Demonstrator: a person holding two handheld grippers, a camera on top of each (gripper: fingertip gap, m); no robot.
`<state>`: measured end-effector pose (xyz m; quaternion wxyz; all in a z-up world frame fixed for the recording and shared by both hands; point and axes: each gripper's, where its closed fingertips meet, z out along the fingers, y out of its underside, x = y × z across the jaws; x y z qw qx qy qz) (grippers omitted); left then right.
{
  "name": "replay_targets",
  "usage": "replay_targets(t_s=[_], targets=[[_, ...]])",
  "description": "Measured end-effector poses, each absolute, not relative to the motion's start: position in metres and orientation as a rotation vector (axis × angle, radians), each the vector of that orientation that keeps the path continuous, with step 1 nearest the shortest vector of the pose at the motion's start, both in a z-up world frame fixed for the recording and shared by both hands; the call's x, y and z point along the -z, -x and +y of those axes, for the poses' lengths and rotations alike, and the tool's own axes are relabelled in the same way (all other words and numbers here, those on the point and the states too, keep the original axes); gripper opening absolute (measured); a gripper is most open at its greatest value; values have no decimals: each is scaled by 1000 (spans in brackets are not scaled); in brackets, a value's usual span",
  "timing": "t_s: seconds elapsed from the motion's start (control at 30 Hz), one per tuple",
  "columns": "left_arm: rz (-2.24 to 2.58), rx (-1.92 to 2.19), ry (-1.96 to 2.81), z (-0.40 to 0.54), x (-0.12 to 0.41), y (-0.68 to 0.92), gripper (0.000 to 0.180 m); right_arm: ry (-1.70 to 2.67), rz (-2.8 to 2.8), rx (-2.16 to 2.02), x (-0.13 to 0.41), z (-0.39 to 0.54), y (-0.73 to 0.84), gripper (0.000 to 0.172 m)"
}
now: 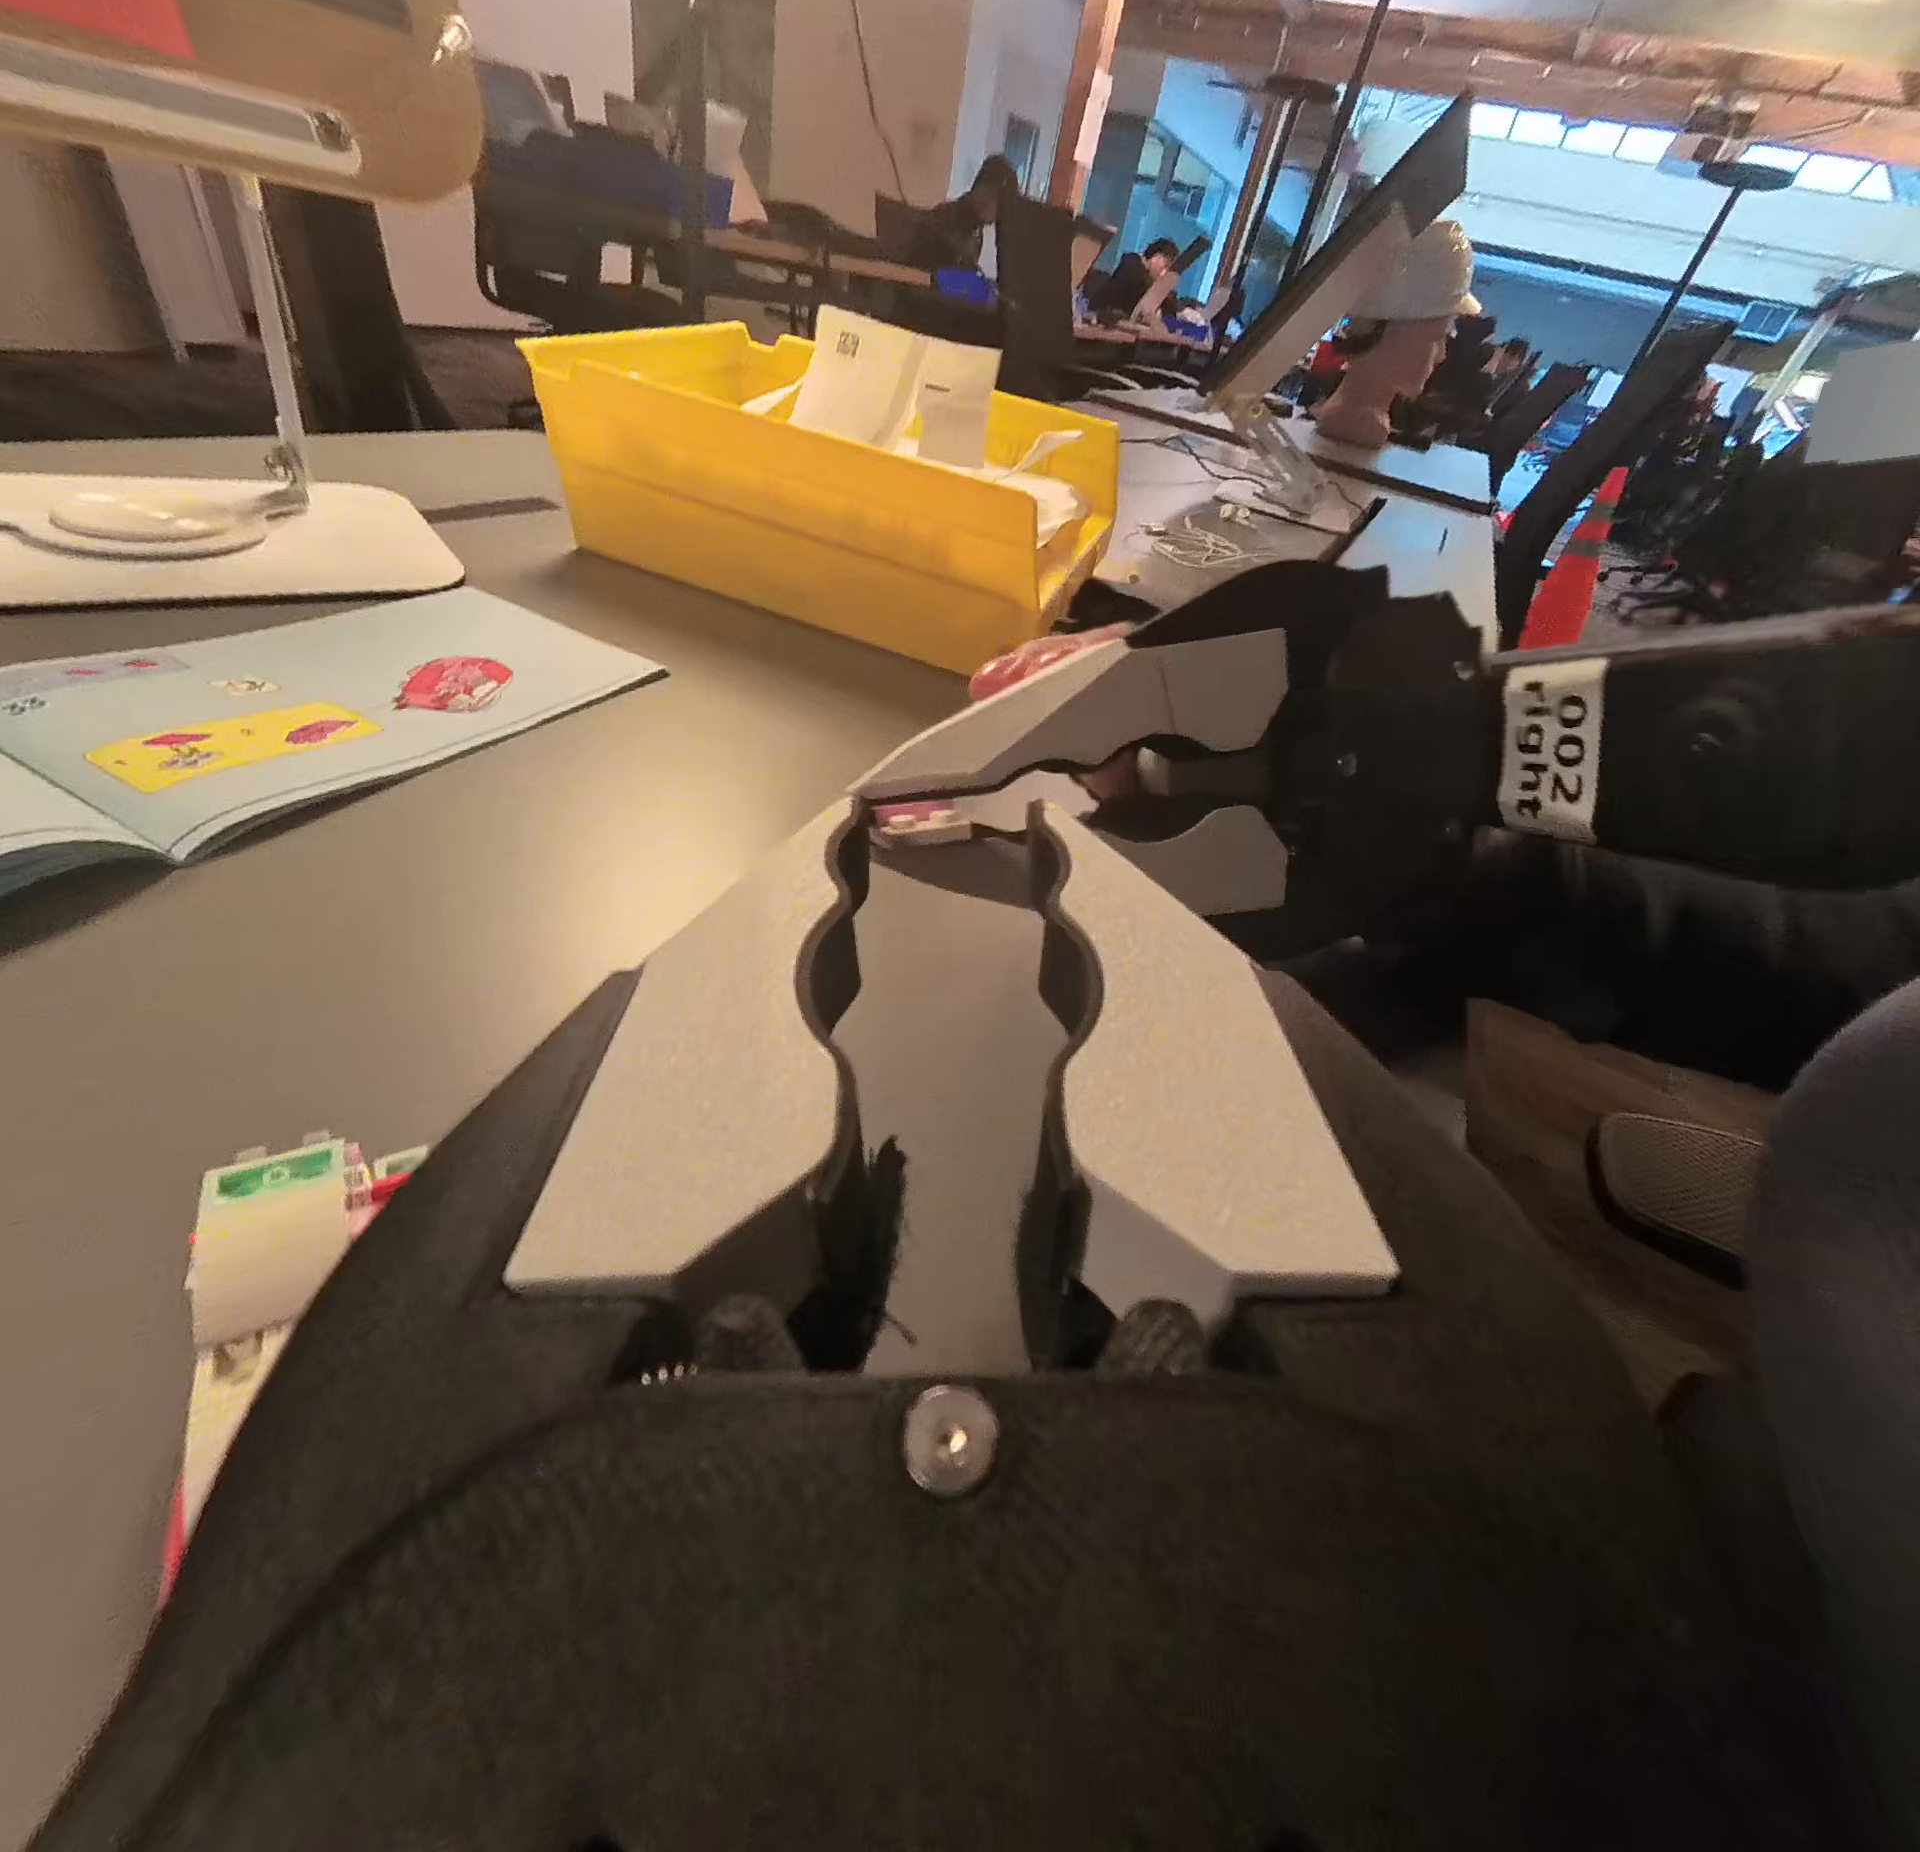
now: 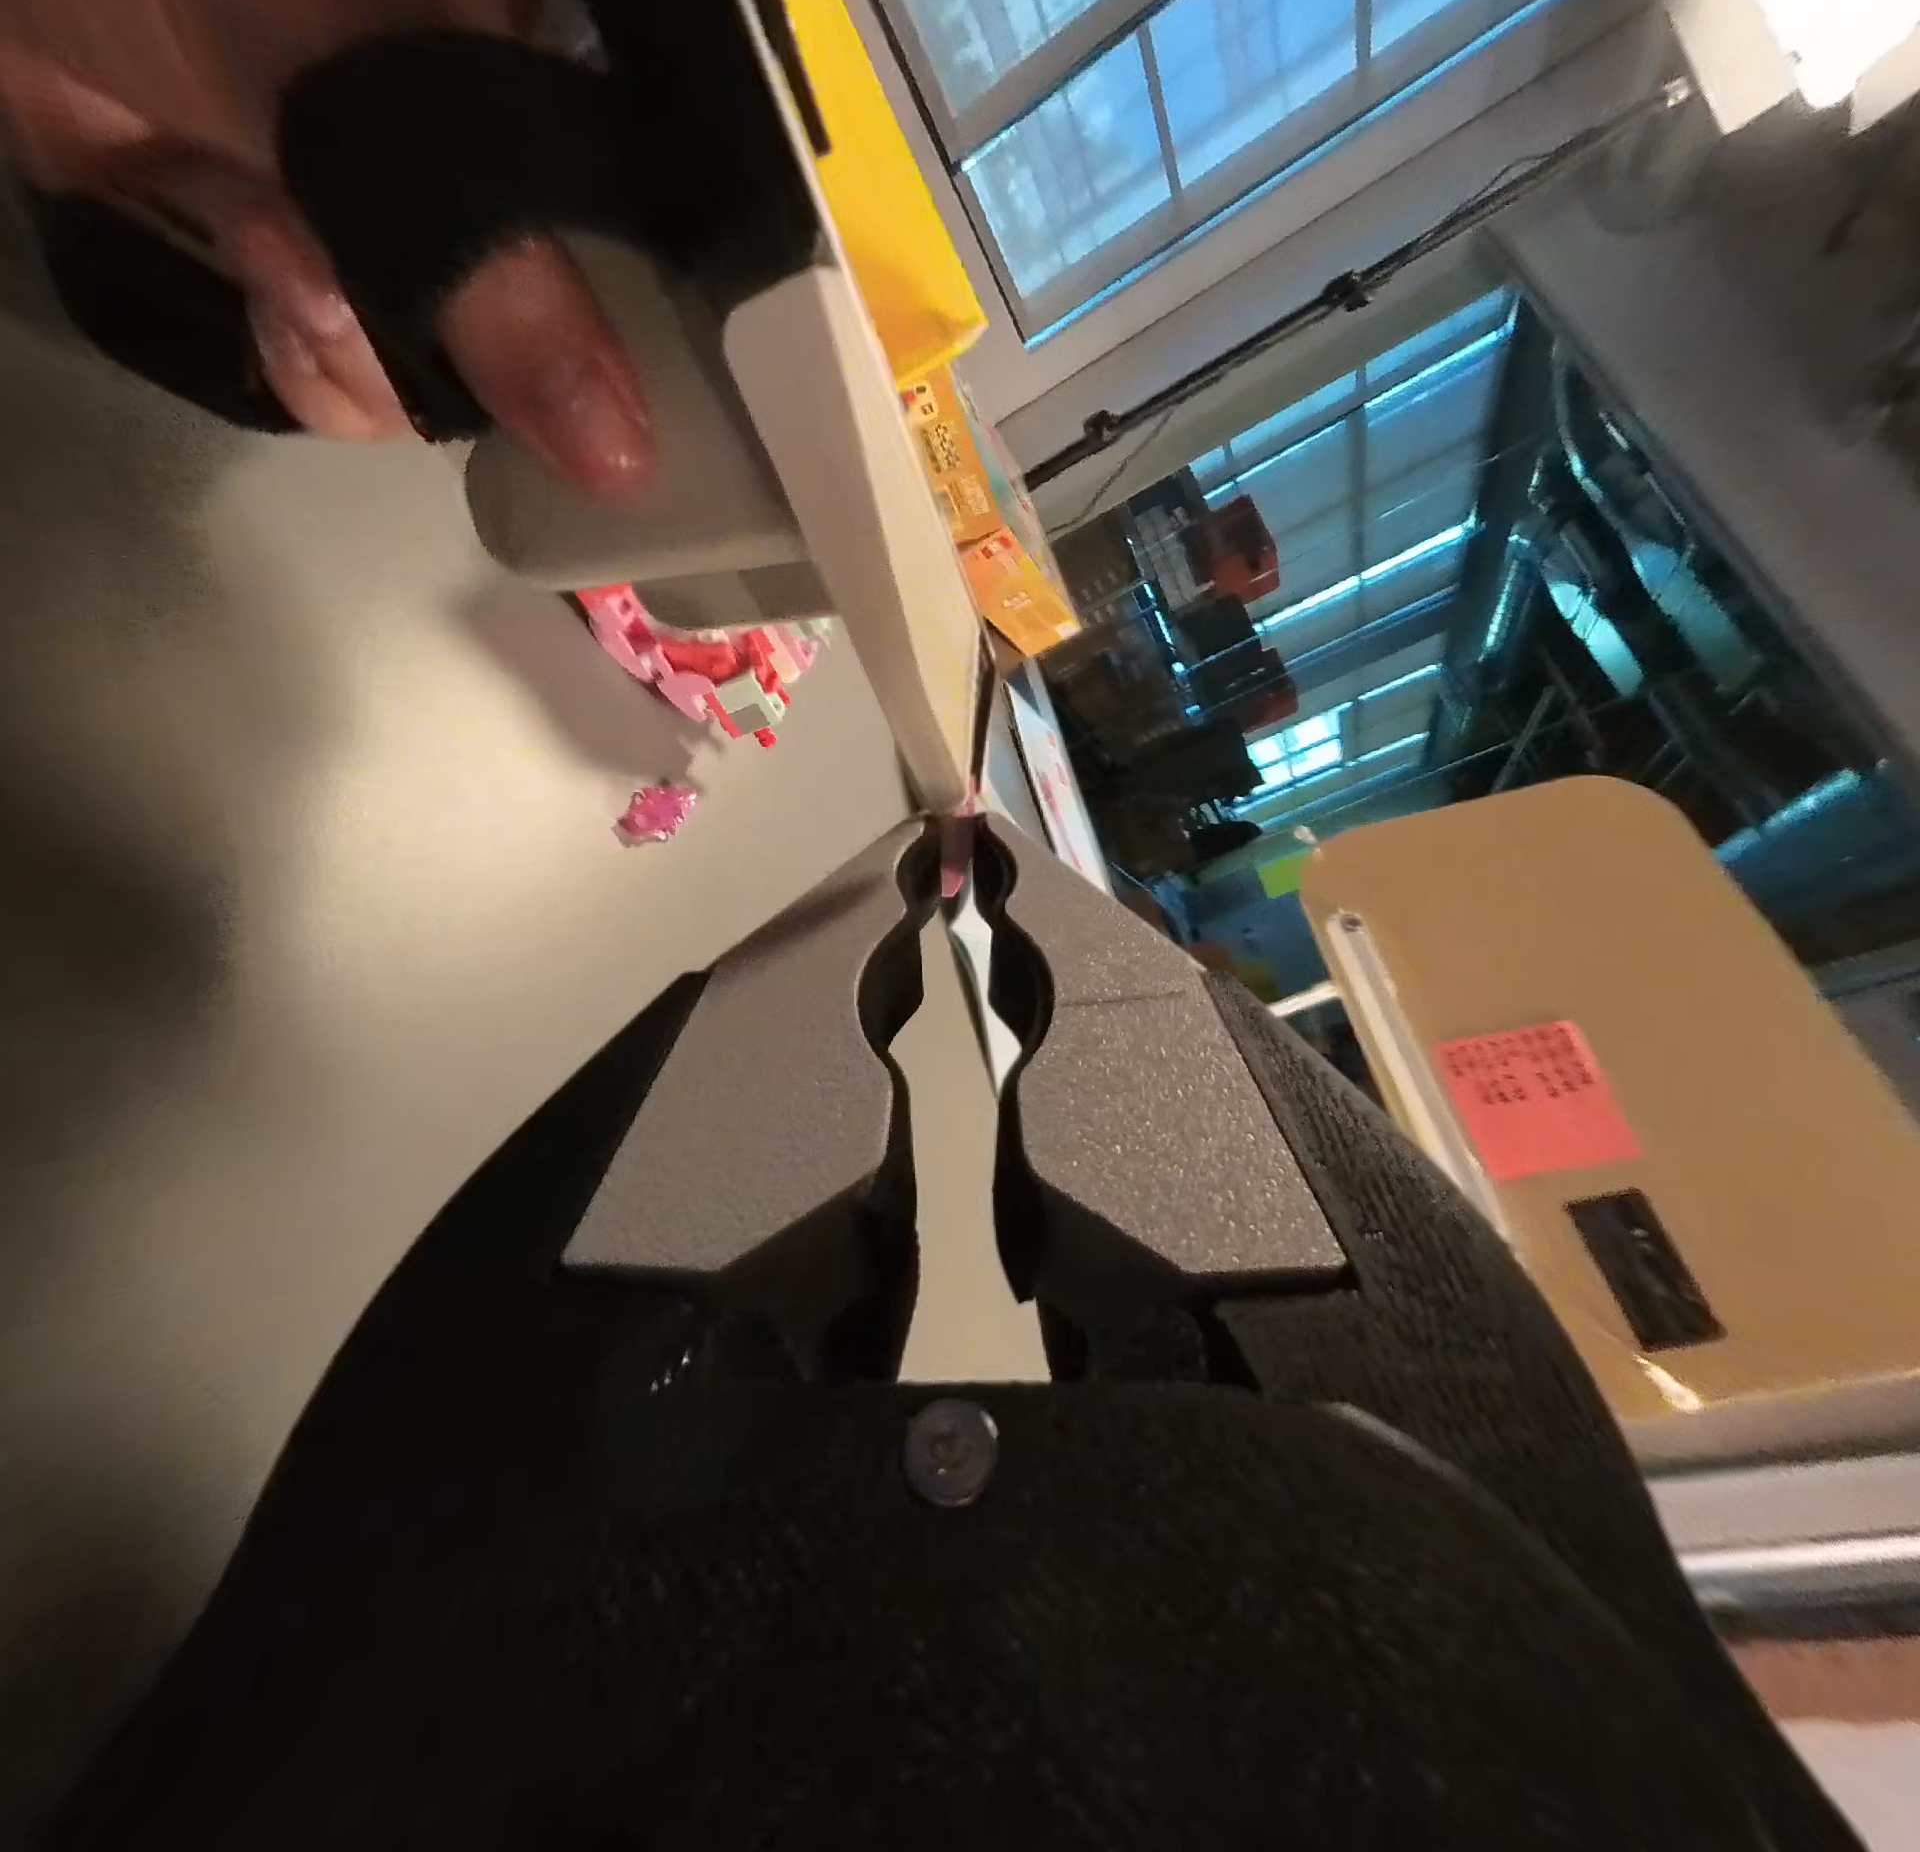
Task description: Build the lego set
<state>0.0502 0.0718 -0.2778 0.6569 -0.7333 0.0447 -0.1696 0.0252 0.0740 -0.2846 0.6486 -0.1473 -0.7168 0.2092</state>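
Above the dark tabletop [image 1: 436, 929], your right claw [image 1: 883, 800] comes in from the right and pinches a small stack of toy plates [image 1: 920, 823], pink on top and pale grey beneath, with both pads pressed on its flat faces. Your left claw [image 1: 940, 815] stands partly open just in front of it; its left fingertip [image 1: 831, 836] sits right beside the end of the plates, while the right fingertip [image 1: 1049, 836] stands clear, so nothing is gripped there. From the right wrist view the pink edge [image 2: 951, 867] shows squeezed between the narrow tips. To do this well, I judge you should hold the right claw steady and level, centre the plates in the left claw's gap before you squeeze, and press squarely on the short ends rather than a corner, since a tilted plate could twist out. Farther off lie an open booklet [image 1: 312, 722], a yellow bin [image 1: 821, 524], and a pink and red brick model [image 2: 707, 659] with a small pink piece [image 2: 655, 810] near it on the tabletop.
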Motion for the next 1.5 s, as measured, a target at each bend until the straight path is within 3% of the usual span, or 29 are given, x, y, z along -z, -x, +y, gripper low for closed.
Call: replay_targets(t_s=[0.37, 0.5, 0.67, 1.13, 1.27, 1.4, 1.5], targets=[[12, 323, 1759, 75, 295, -35, 17, 330, -1629, -270, 296, 80, -16, 5], [-29, 266, 1791, 75, 300, -25, 16, 350, -1654, -271, 304, 75, -15, 16], [-23, 277, 1803, 75, 302, -27, 16, 362, -1617, -245, 300, 72, -14, 6], [34, 820, 1349, 49, 236, -48, 35, 713, -1315, -1806, 228, 56, -50, 5], [126, 871, 1396, 52, 242, -70, 24, 689, -1320, -1971, 224, 47, -56, 5], [136, 932, 1348, 48, 236, -74, 3, 672, -1304, -2058, 219, 43, -59, 4], [143, 963, 1308, 45, 231, -74, 4, 653, -1325, -2085, 220, 39, -60, 5]])
